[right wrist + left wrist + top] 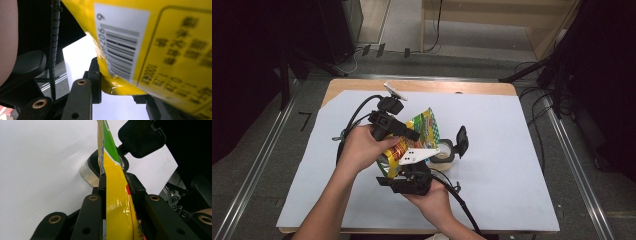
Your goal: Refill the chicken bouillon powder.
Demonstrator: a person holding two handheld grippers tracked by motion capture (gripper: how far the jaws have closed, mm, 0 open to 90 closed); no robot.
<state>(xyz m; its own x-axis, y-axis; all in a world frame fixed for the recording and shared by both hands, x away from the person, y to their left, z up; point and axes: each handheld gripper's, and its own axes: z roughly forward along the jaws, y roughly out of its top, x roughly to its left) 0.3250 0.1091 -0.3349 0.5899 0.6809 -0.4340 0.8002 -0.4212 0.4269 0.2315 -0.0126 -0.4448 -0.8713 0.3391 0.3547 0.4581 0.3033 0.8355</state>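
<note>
Both grippers clamping pouch [412,137]; L gripper [117,187] jaws pinching its thin edge, long axis running straight ahead btwn them, over jar [443,156]; R gripper [117,86] jaws gripping bottom corner; likely pouring.

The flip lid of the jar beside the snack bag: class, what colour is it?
Black. The hinged lid stands open above the clear glass jar, plainest in the left gripper view.

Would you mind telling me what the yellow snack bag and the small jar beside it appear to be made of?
Snack bag: probably thin plastic film with a glossy finish; it shines under the light, creases where the jaws pinch it, and carries a printed barcode.
Jar: likely clear glass or hard plastic, since its wall looks see-through. Its lid looks like matte black plastic.
</note>
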